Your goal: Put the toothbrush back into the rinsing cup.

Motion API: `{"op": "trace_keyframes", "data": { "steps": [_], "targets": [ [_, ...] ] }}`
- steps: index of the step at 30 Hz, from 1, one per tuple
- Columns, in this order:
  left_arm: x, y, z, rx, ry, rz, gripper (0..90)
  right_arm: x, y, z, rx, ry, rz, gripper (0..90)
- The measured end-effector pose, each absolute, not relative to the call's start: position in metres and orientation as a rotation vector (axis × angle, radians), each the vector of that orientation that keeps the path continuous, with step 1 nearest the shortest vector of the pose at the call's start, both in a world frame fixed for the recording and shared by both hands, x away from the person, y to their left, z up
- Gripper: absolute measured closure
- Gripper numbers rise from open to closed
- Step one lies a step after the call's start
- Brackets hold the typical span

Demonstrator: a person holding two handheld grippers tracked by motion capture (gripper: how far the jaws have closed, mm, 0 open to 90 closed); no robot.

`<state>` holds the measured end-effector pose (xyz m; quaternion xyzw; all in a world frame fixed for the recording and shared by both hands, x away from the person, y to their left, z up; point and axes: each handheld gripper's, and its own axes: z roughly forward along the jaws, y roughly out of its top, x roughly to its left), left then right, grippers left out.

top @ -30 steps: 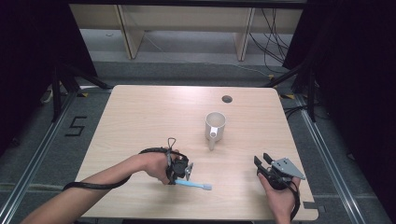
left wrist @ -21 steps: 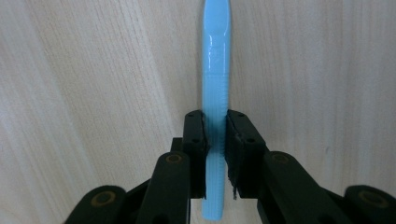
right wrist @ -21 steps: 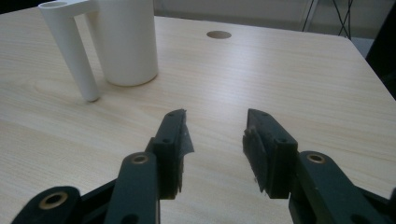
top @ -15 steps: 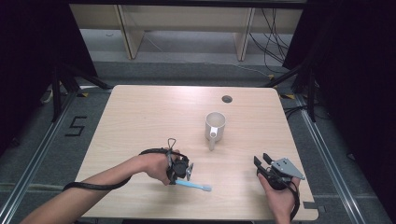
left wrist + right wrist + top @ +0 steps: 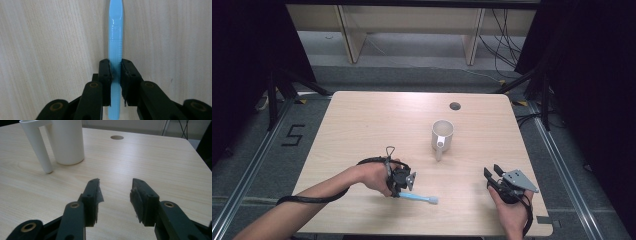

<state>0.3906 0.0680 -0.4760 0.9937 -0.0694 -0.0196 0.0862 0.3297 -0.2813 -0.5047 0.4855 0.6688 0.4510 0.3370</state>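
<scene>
From the high view, your left gripper (image 5: 404, 181) holds a light blue toothbrush (image 5: 418, 198) low over the wooden table (image 5: 362, 125), its long axis running rightward, while your right gripper (image 5: 498, 179) waits well apart, near the white mug (image 5: 442, 135).

The left gripper view shows the jaws clamped on the toothbrush's (image 5: 116, 50) handle.

The right gripper view shows its jaws spread wide, empty, facing the mug (image 5: 65, 141).
</scene>
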Motion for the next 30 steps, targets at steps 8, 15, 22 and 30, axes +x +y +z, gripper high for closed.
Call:
{"op": "trace_keyframes", "data": {
  "steps": [8,15,22,30],
  "targets": [
    [0.392,0.077,-0.465,2.870,-0.181,-0.056,78.8,0.328,-0.278,-0.505,1.314,1.741,1.192,58.8],
    [0.393,0.083,-0.456,2.792,-0.187,-0.011,78.8,0.327,-0.279,-0.504,1.318,1.750,1.188,58.8],
    [0.392,0.090,-0.449,2.711,-0.172,0.017,78.8,0.329,-0.280,-0.505,1.279,1.756,1.180,58.8],
    [0.392,0.096,-0.448,2.643,-0.135,0.044,78.8,0.329,-0.279,-0.506,1.275,1.756,1.180,58.9]
  ]
}}
